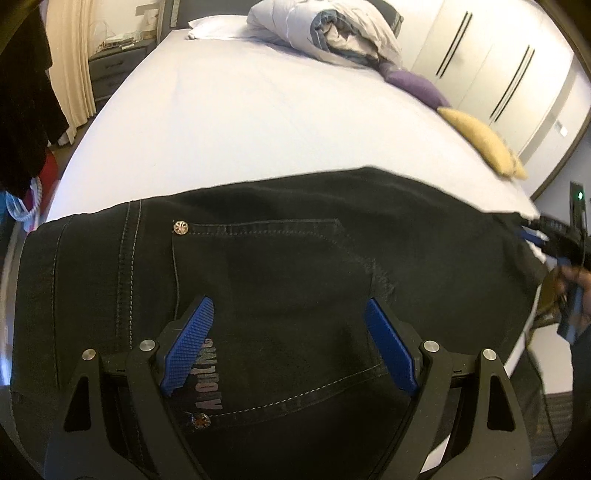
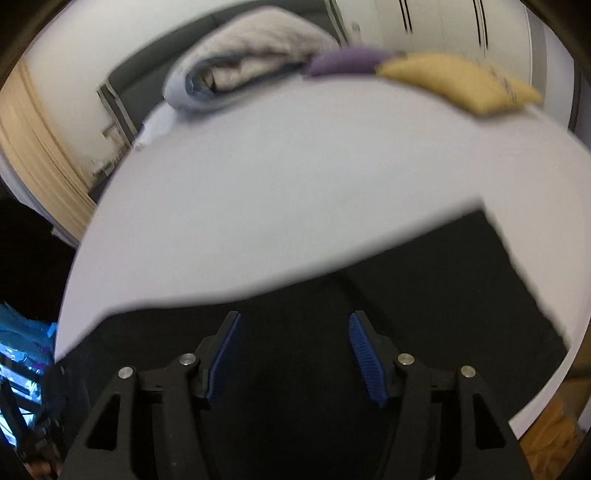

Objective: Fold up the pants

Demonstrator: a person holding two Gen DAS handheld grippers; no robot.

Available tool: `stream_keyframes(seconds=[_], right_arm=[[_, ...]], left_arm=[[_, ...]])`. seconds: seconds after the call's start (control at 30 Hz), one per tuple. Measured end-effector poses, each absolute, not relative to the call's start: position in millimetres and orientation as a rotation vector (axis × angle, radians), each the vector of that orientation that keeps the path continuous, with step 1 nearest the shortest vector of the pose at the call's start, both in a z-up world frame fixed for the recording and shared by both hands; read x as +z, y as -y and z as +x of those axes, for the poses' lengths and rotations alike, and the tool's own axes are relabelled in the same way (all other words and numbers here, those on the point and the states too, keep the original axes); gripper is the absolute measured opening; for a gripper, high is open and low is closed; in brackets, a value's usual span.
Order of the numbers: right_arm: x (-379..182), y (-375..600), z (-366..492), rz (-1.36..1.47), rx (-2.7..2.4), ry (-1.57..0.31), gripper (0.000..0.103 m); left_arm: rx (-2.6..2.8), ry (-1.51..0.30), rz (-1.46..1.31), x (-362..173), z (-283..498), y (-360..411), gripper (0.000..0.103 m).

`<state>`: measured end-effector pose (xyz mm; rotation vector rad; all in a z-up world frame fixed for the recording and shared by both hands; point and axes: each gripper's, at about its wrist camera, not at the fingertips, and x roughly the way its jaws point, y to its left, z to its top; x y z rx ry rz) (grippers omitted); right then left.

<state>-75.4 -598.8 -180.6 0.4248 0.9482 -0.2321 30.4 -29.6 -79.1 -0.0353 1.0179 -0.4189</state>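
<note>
Black jeans (image 1: 295,251) lie flat across the near end of a white bed (image 1: 240,122), back pocket and rivets facing up. My left gripper (image 1: 289,301) hovers over the pocket area, open wide, nothing between its blue pads. In the right wrist view, blurred, the jeans (image 2: 424,280) show as plain dark cloth with an edge at the right. My right gripper (image 2: 295,315) stands open above that cloth, with no cloth pinched between the pads. The right gripper (image 1: 543,232) also shows by the jeans' right end in the left wrist view, held by a hand.
A rolled duvet (image 1: 325,29) and a pillow lie at the bed's head. A purple cushion (image 1: 417,86) and a yellow cushion (image 1: 484,142) sit along the right edge. White wardrobe doors (image 1: 498,74) stand to the right; a nightstand (image 1: 110,70) and dark hanging clothing (image 1: 26,92) to the left.
</note>
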Motion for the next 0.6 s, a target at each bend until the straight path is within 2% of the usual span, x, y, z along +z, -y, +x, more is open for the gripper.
stream_keyframes(seconds=[0.03, 0.07, 0.1, 0.2, 0.23, 0.3, 0.33, 0.4, 0.5, 0.53, 0.57, 0.6], right_arm=[[-197.6, 617.7, -86.5, 0.503, -0.252, -0.934, 0.048], [-202.3, 637.4, -101.6, 0.577, -0.283, -0.883, 0.009], [-202.9, 653.6, -113.9, 0.621, -0.333, -0.866, 0.0], [-188.8, 682.3, -141.4, 0.619, -0.542, -0.82, 0.0], [-179.4, 684.0, -149.1, 0.624, -0.596, -0.817, 0.004], [-165.6, 672.5, -152.0, 0.666, -0.486, -0.775, 0.026], [-157.7, 653.1, -149.4, 0.674, -0.354, -0.746, 0.03], [-151.0, 612.3, -141.0, 0.642, -0.154, -0.747, 0.05], [-172.6, 582.1, -137.8, 0.63, 0.014, -0.8, 0.061], [-192.3, 587.7, -136.6, 0.66, -0.023, -0.856, 0.061], [-208.8, 599.9, -143.7, 0.711, -0.049, -0.864, 0.052], [-217.9, 614.8, -151.3, 0.759, -0.065, -0.84, 0.018]], left_arm=[[-0.412, -1.014, -0.019, -80.5, 29.4, 28.9, 0.084], [-0.4, -1.01, -0.009, -81.3, 28.9, 28.8, 0.084], [-0.375, -1.013, 0.003, -81.7, 28.7, 25.3, 0.084], [-0.3, -1.033, -0.035, -86.1, 30.1, -0.2, 0.084], [-0.316, -1.035, -0.058, -86.0, 29.3, -5.9, 0.084], [-0.323, -1.028, -0.072, -81.4, 23.7, -14.2, 0.084], [-0.291, -1.012, -0.061, -74.8, 18.0, -16.6, 0.084], [-0.337, -0.977, -0.105, -65.6, 10.4, -20.5, 0.084], [-0.285, -0.987, -0.042, -67.5, 7.3, -23.7, 0.084], [-0.264, -1.008, -0.04, -73.2, 7.7, -28.6, 0.084], [-0.273, -1.023, -0.075, -80.6, 8.9, -36.0, 0.084], [-0.302, -1.013, -0.115, -84.6, 7.7, -44.2, 0.084]])
